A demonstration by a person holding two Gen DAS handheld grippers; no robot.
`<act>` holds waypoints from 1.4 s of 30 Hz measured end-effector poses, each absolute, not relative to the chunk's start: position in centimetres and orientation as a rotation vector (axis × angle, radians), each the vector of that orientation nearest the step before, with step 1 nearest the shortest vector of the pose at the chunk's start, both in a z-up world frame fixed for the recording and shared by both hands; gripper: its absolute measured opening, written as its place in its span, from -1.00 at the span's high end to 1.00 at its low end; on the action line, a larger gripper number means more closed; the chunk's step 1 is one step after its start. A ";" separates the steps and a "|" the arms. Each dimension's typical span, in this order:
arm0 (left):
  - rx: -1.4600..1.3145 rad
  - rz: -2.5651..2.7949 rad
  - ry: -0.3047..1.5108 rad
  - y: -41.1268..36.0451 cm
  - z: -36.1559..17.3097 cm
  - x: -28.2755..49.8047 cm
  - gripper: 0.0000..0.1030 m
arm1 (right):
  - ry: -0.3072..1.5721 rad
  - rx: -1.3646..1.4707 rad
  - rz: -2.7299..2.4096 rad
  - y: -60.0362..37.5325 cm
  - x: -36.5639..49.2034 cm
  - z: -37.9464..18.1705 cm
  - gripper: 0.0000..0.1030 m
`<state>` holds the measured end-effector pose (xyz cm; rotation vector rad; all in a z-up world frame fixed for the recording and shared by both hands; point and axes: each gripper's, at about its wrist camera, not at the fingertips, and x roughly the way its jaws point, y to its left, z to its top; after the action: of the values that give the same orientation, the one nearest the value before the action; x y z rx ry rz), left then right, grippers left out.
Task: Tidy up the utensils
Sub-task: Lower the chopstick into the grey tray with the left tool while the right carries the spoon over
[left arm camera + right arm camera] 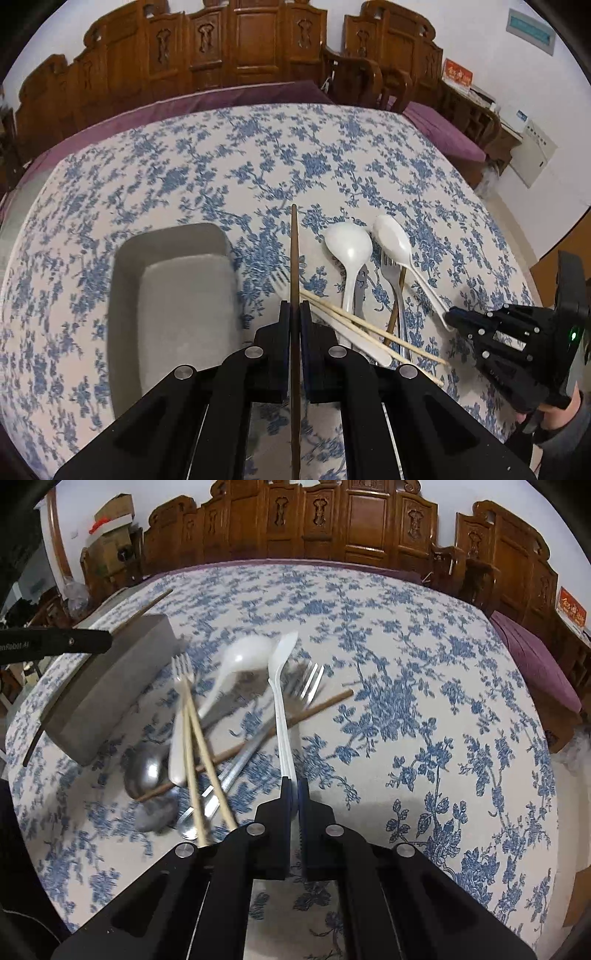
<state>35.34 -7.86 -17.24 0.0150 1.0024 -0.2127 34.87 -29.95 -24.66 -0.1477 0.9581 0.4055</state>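
My left gripper [294, 303] is shut on a dark brown chopstick [294, 251] and holds it above the table beside the grey tray [125, 280]. My right gripper [293, 781] is shut on the handle of a white plastic spoon [280, 686], seen edge on. The right gripper also shows in the left wrist view [452, 317]. The left gripper with its chopstick shows in the right wrist view [103, 640] over the grey tray [110, 686]. A pile lies between them: another white spoon [349, 247], metal forks [393, 273], pale chopsticks [369, 328], a second brown chopstick [314, 709] and metal spoons [142, 768].
The table wears a white cloth with blue flowers [424, 701]. Carved wooden chairs [240, 44] and purple cushions [443, 136] ring its far side. Cardboard boxes [110, 528] stand at the back left in the right wrist view.
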 end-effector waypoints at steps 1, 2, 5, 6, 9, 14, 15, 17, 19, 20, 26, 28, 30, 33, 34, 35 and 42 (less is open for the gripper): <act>0.015 -0.214 0.996 -7.5 -17.0 35.2 0.92 | 0.948 -0.153 0.402 -29.7 34.7 -24.1 0.92; 0.012 -0.216 0.988 -7.0 -16.7 35.0 0.92 | 0.941 -0.156 0.399 -29.5 34.6 -23.8 0.92; -0.003 -0.216 0.970 -5.5 -15.8 34.7 0.92 | 0.919 -0.148 0.390 -28.8 34.3 -22.4 0.92; -0.007 -0.214 0.963 -5.0 -15.5 34.6 0.92 | 0.914 -0.141 0.389 -28.6 34.2 -22.0 0.92; -0.019 -0.203 0.941 -3.1 -14.8 34.4 0.92 | 0.900 -0.114 0.399 -27.6 34.0 -21.0 0.92; -0.037 -0.191 0.918 -0.1 -14.9 34.3 0.92 | 0.876 -0.098 0.439 -24.3 33.4 -19.8 0.92; -0.041 -0.191 0.915 0.3 -15.0 34.4 0.92 | 0.873 -0.096 0.447 -23.7 33.3 -19.7 0.92; -0.046 -0.188 0.912 1.3 -15.5 34.6 0.92 | 0.865 -0.092 0.463 -22.2 33.2 -19.5 0.92; -0.052 -0.191 0.909 2.0 -16.0 34.9 0.92 | 0.860 -0.089 0.474 -21.1 33.1 -19.3 0.92; -0.054 -0.192 0.908 2.3 -16.4 35.1 0.92 | 0.857 -0.088 0.480 -20.6 33.2 -19.3 0.92; -0.049 -0.210 0.891 3.2 -17.8 36.1 0.92 | 0.845 -0.072 0.498 -18.6 33.6 -18.8 0.92; -0.063 -0.218 0.887 3.4 -18.1 36.4 0.92 | 0.846 -0.066 0.502 -18.3 33.7 -18.9 0.92; -0.088 -0.233 0.883 3.8 -18.5 36.8 0.92 | 0.845 -0.067 0.503 -17.9 33.8 -18.9 0.92; -0.109 -0.249 0.884 3.9 -18.9 36.9 0.92 | 0.842 -0.068 0.502 -17.4 33.8 -18.9 0.92; -0.113 -0.253 0.887 3.9 -19.0 37.0 0.92 | 0.842 -0.067 0.502 -17.3 33.8 -18.9 0.91; -0.115 -0.257 0.891 3.8 -19.0 37.0 0.91 | 0.842 -0.065 0.499 -17.2 33.8 -18.9 0.91; -0.113 -0.243 0.894 4.8 -19.1 36.5 0.90 | 0.842 -0.041 0.495 -16.3 33.8 -19.1 0.91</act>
<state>36.45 4.79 -19.07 -0.1128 0.8943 -0.2434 33.77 -16.27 -19.07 -0.0413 0.8419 0.4949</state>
